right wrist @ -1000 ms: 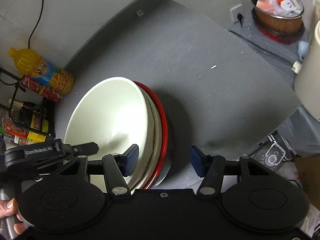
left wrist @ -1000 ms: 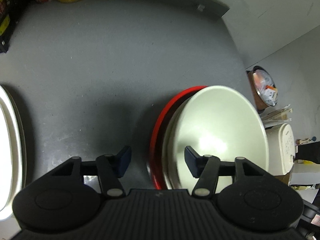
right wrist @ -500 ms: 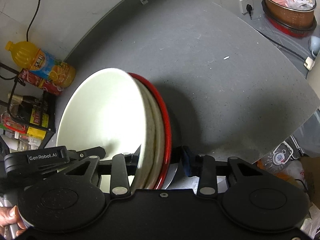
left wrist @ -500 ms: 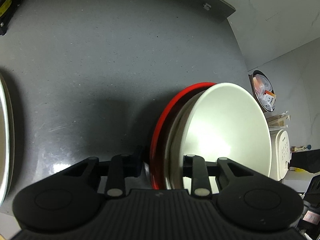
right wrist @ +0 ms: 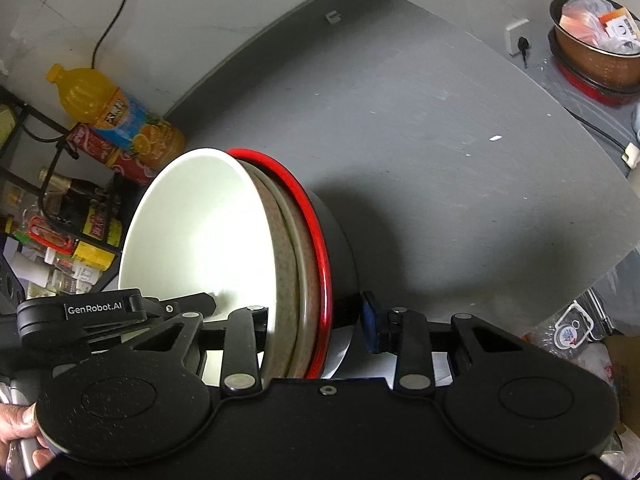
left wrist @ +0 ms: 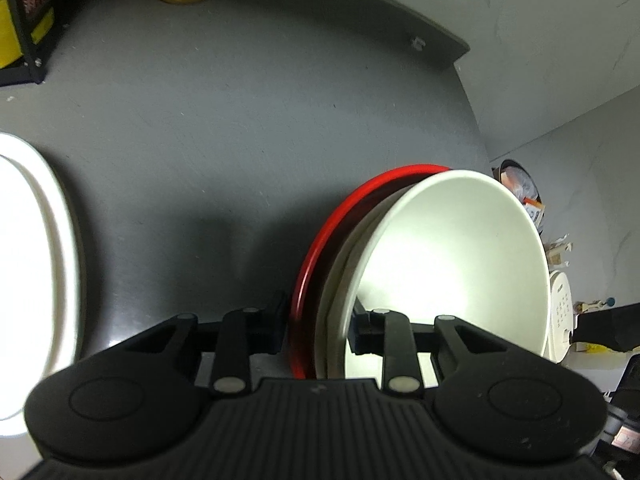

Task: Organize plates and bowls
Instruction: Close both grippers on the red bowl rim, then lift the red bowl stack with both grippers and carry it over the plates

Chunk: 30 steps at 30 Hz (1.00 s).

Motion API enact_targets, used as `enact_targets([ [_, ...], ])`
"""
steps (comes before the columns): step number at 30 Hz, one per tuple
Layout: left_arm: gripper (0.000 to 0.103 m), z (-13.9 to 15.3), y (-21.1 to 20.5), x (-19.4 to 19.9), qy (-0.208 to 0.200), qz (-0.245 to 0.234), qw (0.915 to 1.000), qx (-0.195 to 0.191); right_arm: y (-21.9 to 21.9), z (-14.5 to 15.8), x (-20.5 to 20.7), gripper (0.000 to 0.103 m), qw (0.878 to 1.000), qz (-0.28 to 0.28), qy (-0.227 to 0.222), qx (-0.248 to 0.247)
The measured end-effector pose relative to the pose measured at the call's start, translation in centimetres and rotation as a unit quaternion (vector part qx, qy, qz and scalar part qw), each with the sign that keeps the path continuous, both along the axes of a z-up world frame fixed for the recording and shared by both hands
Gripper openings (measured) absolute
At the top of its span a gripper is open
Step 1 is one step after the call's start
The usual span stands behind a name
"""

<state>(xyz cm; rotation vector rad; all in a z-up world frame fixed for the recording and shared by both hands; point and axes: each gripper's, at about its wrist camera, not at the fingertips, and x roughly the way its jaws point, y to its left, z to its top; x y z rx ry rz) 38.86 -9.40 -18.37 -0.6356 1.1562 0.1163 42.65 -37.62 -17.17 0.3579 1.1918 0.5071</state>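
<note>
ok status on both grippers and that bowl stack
Left gripper and right gripper both clamped on bowl stack rims, opposite sides. Counter ahead open.

text: "GenRobot.AI" | on: left gripper (right wrist: pixel 208 308) body, white print | bottle and can labels: unreadable

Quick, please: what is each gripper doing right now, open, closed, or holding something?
Left gripper: closed on the rim of the stack of bowls.
Right gripper: closed on the same stack's opposite rim.

Bowl (right wrist: pixel 192 236) nested in stacked dishes (right wrist: pixel 320 264) on counter (right wrist: pixel 440 140), bottle (right wrist: pixel 116 116) behind at wall, plate (left wrist: pixel 36 280) far left
</note>
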Motion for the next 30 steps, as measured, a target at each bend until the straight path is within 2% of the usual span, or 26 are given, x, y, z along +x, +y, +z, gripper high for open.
enact_targets([
  [11, 0.028, 2.8, 4.3, -2.6, -0.024, 0.028, 0.9993, 0.004, 3.9, 2.6, -1.2, 0.033, 0.999, 0.025, -0.020, 0.016],
  [20, 0.028, 5.2, 9.1, -6.2, -0.039, 0.065, 0.9971, 0.014, 9.0, 4.4, -2.3, 0.033, 0.997, 0.060, -0.030, 0.033],
  [30, 0.028, 6.3, 14.5, -9.8, -0.045, 0.108, 0.9931, 0.010, 14.2, 5.3, -4.9, 0.033, 0.994, 0.098, -0.034, 0.041],
])
